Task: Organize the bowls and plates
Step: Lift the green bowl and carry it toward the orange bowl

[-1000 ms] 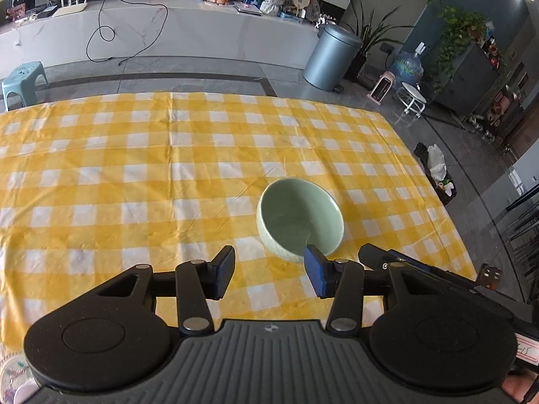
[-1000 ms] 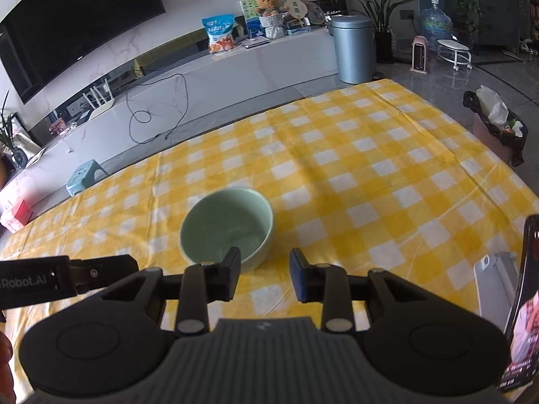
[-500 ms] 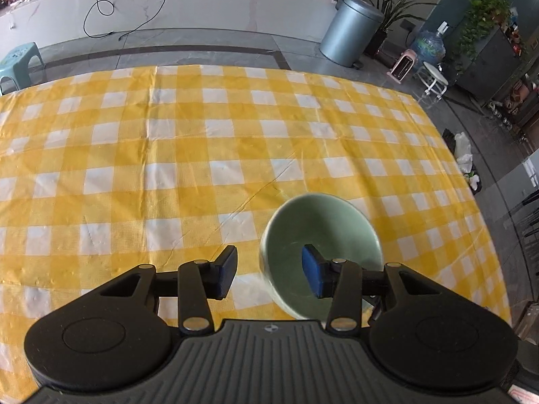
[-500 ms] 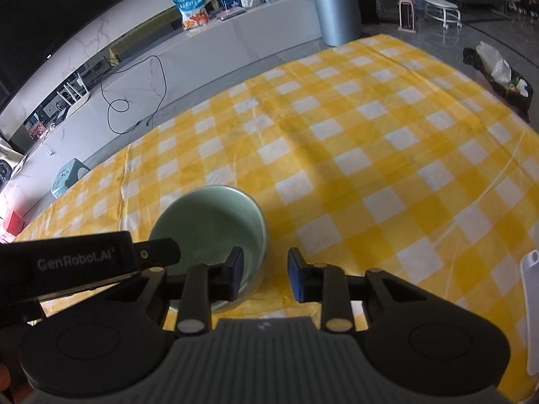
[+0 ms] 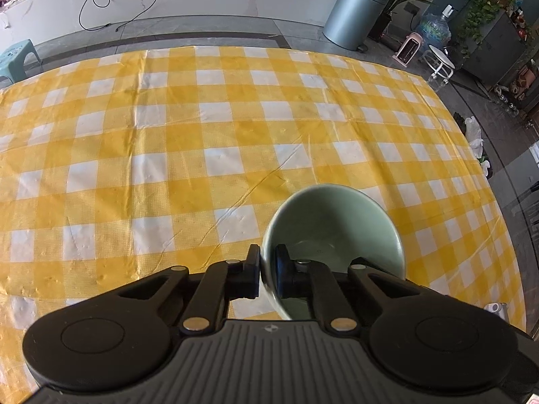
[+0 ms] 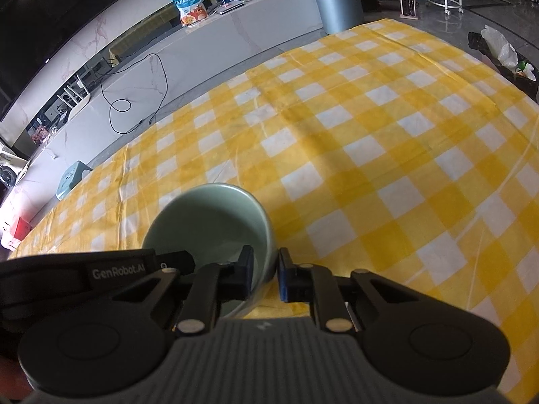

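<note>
Bowl: glazed ceramic look, smooth, pale green, soft sheen. Tablecloth: yellow-white check, finely textured weave seen, creased, matt. Left gripper: matt black plastic, ribbed housing at lower frame. Bin, upper right: brushed grey metal look.

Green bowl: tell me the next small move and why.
Probably lift it straight up with both hands together. The left gripper and right gripper have just closed on opposite sides of the bowl's rim, and it sits on the tablecloth.

bright daylight; sharp focus; fisheye-bent edges
</note>
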`<state>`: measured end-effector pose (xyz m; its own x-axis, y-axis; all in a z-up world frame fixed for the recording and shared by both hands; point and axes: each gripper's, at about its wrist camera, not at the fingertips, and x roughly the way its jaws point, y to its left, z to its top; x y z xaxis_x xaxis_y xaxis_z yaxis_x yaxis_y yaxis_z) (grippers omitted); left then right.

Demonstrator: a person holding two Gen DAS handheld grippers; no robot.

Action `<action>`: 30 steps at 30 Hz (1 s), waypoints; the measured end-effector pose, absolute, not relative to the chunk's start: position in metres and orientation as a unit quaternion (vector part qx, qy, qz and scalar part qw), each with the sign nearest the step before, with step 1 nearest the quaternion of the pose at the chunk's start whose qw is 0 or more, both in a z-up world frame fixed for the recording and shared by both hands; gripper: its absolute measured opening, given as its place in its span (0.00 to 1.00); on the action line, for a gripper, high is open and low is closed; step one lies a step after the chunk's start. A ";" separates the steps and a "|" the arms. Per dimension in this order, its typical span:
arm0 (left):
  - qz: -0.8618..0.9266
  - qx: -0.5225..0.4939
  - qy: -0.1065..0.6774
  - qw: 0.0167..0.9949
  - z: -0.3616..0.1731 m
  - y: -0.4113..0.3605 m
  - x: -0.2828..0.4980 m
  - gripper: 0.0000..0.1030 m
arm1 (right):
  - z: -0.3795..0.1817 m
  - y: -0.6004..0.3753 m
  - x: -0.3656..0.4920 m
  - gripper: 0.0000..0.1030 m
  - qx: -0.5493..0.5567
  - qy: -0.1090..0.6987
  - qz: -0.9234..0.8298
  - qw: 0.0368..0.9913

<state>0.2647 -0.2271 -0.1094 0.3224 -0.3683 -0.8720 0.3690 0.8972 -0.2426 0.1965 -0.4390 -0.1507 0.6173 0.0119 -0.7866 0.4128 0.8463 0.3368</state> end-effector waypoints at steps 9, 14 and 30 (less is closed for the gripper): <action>-0.232 -0.007 0.523 0.820 -0.090 -0.219 0.251 0.08 | -0.135 -0.437 0.183 0.10 0.258 0.413 -0.122 0.865; -0.232 -0.011 0.505 0.831 -0.066 -0.205 0.233 0.08 | -0.117 -0.429 0.166 0.10 0.267 0.399 -0.111 0.870; -0.203 -0.074 0.439 0.872 0.015 -0.110 0.142 0.09 | -0.040 -0.354 0.078 0.10 0.258 0.342 -0.034 0.903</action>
